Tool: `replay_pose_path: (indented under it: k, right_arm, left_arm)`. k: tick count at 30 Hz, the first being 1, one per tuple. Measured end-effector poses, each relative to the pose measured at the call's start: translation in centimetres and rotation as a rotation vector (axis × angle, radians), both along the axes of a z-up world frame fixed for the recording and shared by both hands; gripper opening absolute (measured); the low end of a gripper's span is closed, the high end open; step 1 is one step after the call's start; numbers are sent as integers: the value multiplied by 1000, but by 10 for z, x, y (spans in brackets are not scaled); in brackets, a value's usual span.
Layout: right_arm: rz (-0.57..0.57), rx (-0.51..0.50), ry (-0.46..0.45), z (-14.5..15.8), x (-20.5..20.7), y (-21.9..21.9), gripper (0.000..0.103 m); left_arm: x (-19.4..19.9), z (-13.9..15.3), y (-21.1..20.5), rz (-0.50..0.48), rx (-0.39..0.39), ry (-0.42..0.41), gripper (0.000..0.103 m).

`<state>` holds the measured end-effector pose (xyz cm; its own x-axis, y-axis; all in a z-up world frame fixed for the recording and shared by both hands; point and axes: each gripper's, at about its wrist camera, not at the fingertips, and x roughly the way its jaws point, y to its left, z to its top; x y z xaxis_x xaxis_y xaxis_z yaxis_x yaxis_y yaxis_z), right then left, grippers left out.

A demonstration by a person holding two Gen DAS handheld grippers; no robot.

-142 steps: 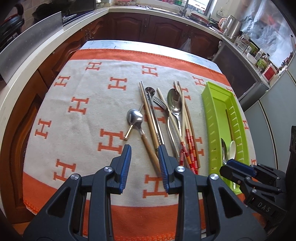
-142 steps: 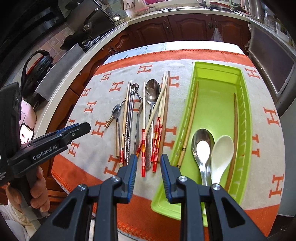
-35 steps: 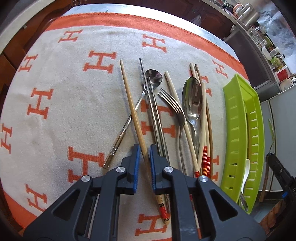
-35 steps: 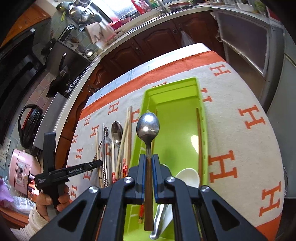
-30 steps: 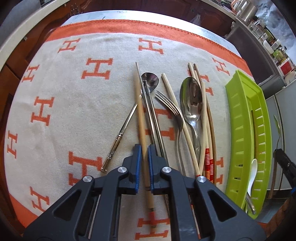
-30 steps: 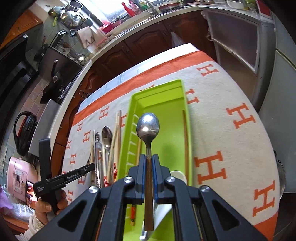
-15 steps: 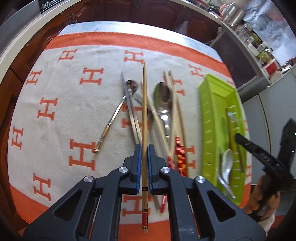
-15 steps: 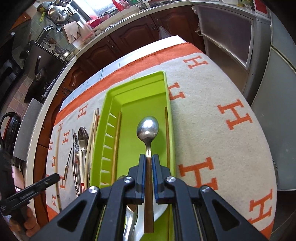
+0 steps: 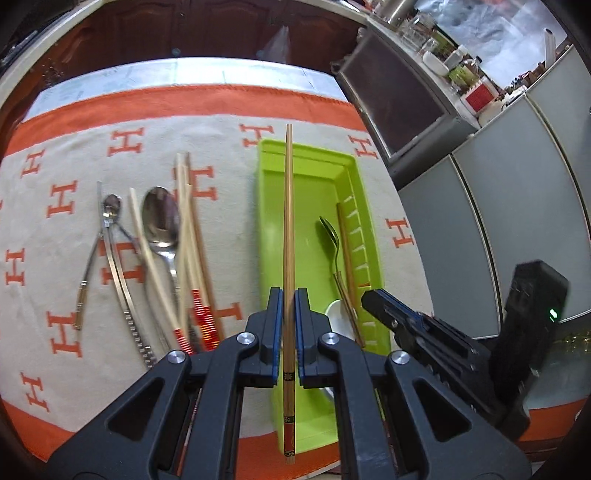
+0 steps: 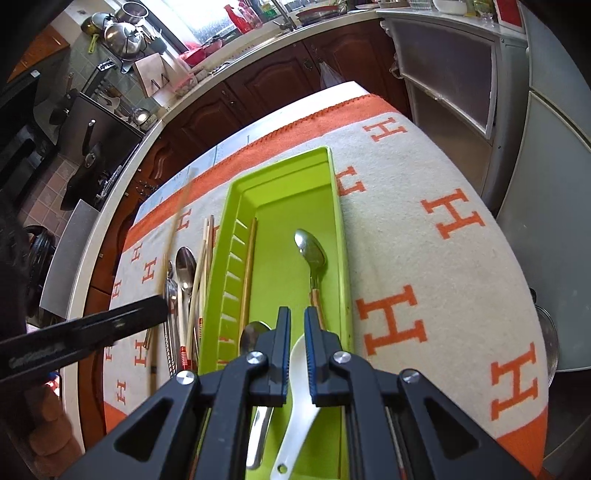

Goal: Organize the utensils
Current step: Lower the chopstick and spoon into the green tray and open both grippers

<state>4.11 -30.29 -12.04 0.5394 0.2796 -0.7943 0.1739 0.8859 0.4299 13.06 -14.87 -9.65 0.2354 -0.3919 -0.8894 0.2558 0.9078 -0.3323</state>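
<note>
The left gripper (image 9: 289, 308) is squeezing 1 chopstick (image 9: 287, 229) and holding it over the green tray (image 9: 271, 206). The right gripper (image 10: 296, 332) is hanging over the tray with its fingers a little apart, holding nothing, and a spoon (image 10: 312, 254) is lying inside the tray.

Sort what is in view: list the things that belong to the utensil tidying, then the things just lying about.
Job:
- left claw shut on a bamboo chopstick
- open right claw
- lime-green plastic tray
- wooden-handled steel spoon in tray
- loose cutlery on cloth

Lying about:
- steel pots
- white bowl
</note>
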Motion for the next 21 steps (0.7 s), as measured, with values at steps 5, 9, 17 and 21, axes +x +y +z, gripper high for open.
replay_pose_path:
  k: [5,9,17,21]
  right_arm:
    - [-6,-17,-20,6,-11,-4,7]
    - [1,-23,-23,8,-13,-6,7]
    - [11,-36,-24,12,-15,0,8]
    - [23,-46,-25,15,-17,7,8]
  left_arm:
    - [4,-27,-23,-20,53,32,4]
    - [-1,-37,-32,-45,106,10,4]
    - [-30,-23,-23,-91,203,-79,9]
    - [-44,-16,0,-67,230,-99,18]
